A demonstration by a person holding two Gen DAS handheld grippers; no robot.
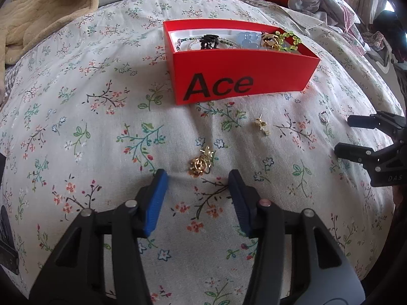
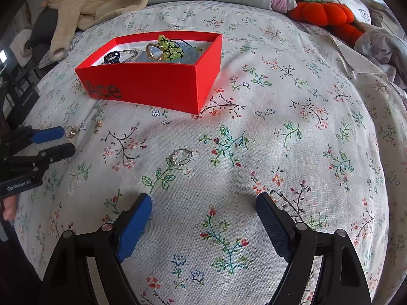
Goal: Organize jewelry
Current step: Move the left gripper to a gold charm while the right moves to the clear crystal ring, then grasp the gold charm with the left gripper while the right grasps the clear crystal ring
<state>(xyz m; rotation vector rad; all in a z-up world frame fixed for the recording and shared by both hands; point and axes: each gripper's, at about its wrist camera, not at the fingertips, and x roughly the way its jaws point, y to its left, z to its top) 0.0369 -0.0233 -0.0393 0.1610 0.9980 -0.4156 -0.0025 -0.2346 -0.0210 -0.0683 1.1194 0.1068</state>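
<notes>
Left gripper (image 1: 198,178): jaws wide, just short of the gold earring (image 1: 201,164).
Right gripper (image 2: 203,200): jaws wide, near the silver ring (image 2: 181,156).
Red box (image 1: 239,76): beyond the gold earring.

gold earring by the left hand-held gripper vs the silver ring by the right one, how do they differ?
The gold earring is a yellow, tangled cluster; the silver ring is a pale, plain open loop. The earring lies just ahead of the left hand-held gripper, between its open fingers; the ring lies further ahead of the right hand-held gripper, left of centre. Both rest loose on the floral bedspread, outside the red box.
</notes>
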